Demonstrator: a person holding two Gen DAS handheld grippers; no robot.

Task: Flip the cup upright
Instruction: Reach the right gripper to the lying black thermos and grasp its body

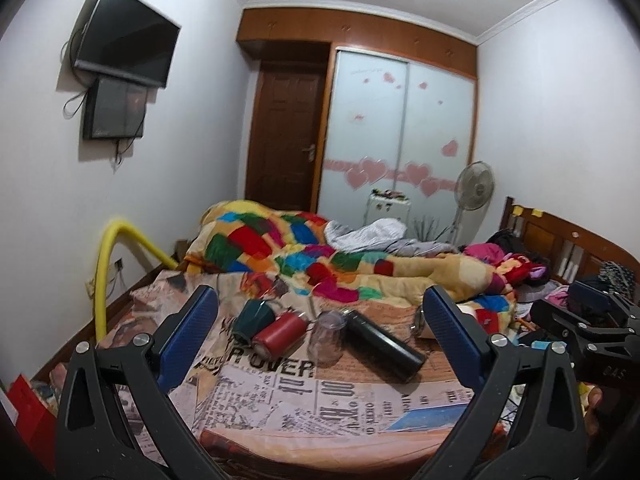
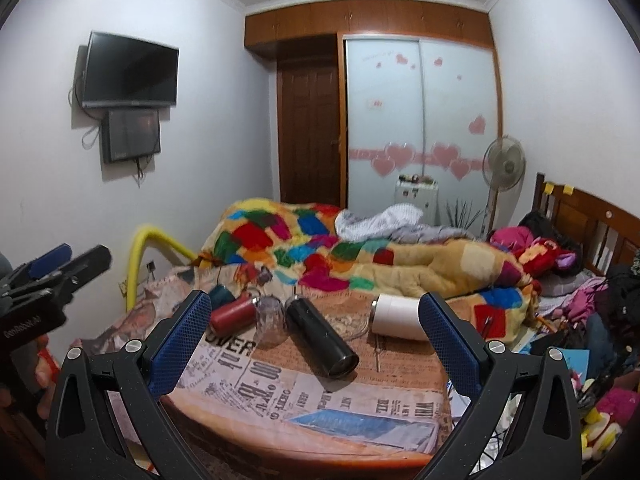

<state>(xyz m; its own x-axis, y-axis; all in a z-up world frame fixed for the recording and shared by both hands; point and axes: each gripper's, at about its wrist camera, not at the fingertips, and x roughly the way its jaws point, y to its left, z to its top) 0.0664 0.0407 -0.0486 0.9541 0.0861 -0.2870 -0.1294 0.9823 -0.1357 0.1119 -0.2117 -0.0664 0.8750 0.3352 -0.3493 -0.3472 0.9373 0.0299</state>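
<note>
- the round table covered in a newspaper-print cloth (image 2: 360, 404) sits in front of the bed, and everything the job concerns is laid out on its far half.
- the bed behind it carries a heaped patchwork quilt in bright colours (image 1: 320, 248), which touches none of the vessels as far as i can see.
- the left gripper (image 1: 320, 336) hangs above the near edge of the table, its blue-padded jaws spread wide with nothing between them.
- the right gripper (image 2: 316, 340) is held the same way: jaws wide apart, empty, short of the vessels.
- a long black metal flask (image 2: 320, 338) lies on its side near the middle of the table.
- a white cylindrical tumbler (image 2: 398, 317) lies on its side to the right, well apart from the rest.
- a red cylindrical flask (image 1: 280, 332) lies on its side to the left, with a dark green mug (image 1: 252, 318) tipped over just beside it.
- the small clear plastic cup (image 1: 326, 338), between the red flask and the black flask, appears to stand mouth down; i take it for the cup to be flipped, though any of the tipped ones might be meant.
- by my reckoning nothing is done yet: no vessel stands upright and neither gripper touches one. what is left is the whole job: reach, grasp, turn, set down.
</note>
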